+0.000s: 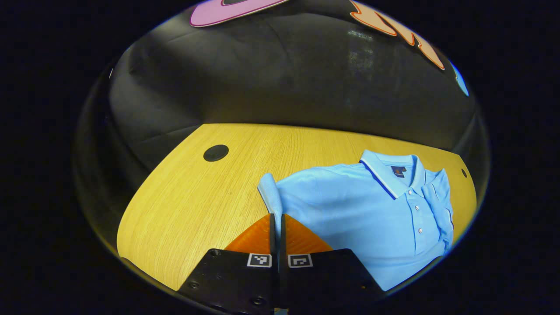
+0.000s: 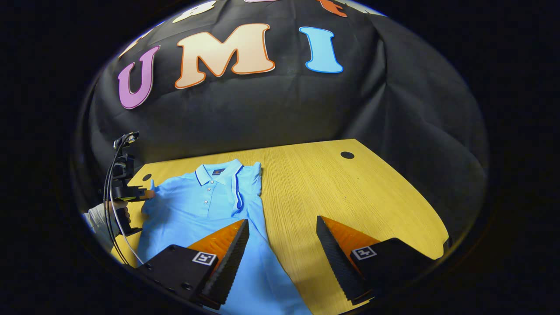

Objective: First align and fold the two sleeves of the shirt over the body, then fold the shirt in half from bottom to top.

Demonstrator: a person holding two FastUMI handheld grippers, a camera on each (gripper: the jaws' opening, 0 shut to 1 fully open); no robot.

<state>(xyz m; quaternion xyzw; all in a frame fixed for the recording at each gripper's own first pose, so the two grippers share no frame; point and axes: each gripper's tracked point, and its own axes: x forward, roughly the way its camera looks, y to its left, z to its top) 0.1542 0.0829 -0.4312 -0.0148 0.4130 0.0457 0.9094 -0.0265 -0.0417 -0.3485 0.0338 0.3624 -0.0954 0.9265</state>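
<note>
A light blue polo shirt (image 1: 372, 214) lies face up on the wooden table (image 1: 197, 197), collar toward the far edge. My left gripper (image 1: 277, 216) is shut on the shirt's near sleeve (image 1: 268, 190), whose cuff stands up just past the fingertips. The opposite sleeve (image 1: 442, 197) lies folded over the body. In the right gripper view the shirt (image 2: 205, 205) is at the left, with the folded sleeve (image 2: 249, 183) along its right side. My right gripper (image 2: 282, 221) is open, one finger over the shirt's lower part, the other over bare wood. The left gripper (image 2: 142, 193), held by a hand (image 2: 107, 218), pinches the raised sleeve.
The table has round black holes (image 1: 215, 152) (image 2: 347, 155) near its far corners. Bare wood (image 2: 358, 192) stretches to the right of the shirt. Black cloth wall stands behind the table. Cables (image 2: 114, 188) hang from the left gripper.
</note>
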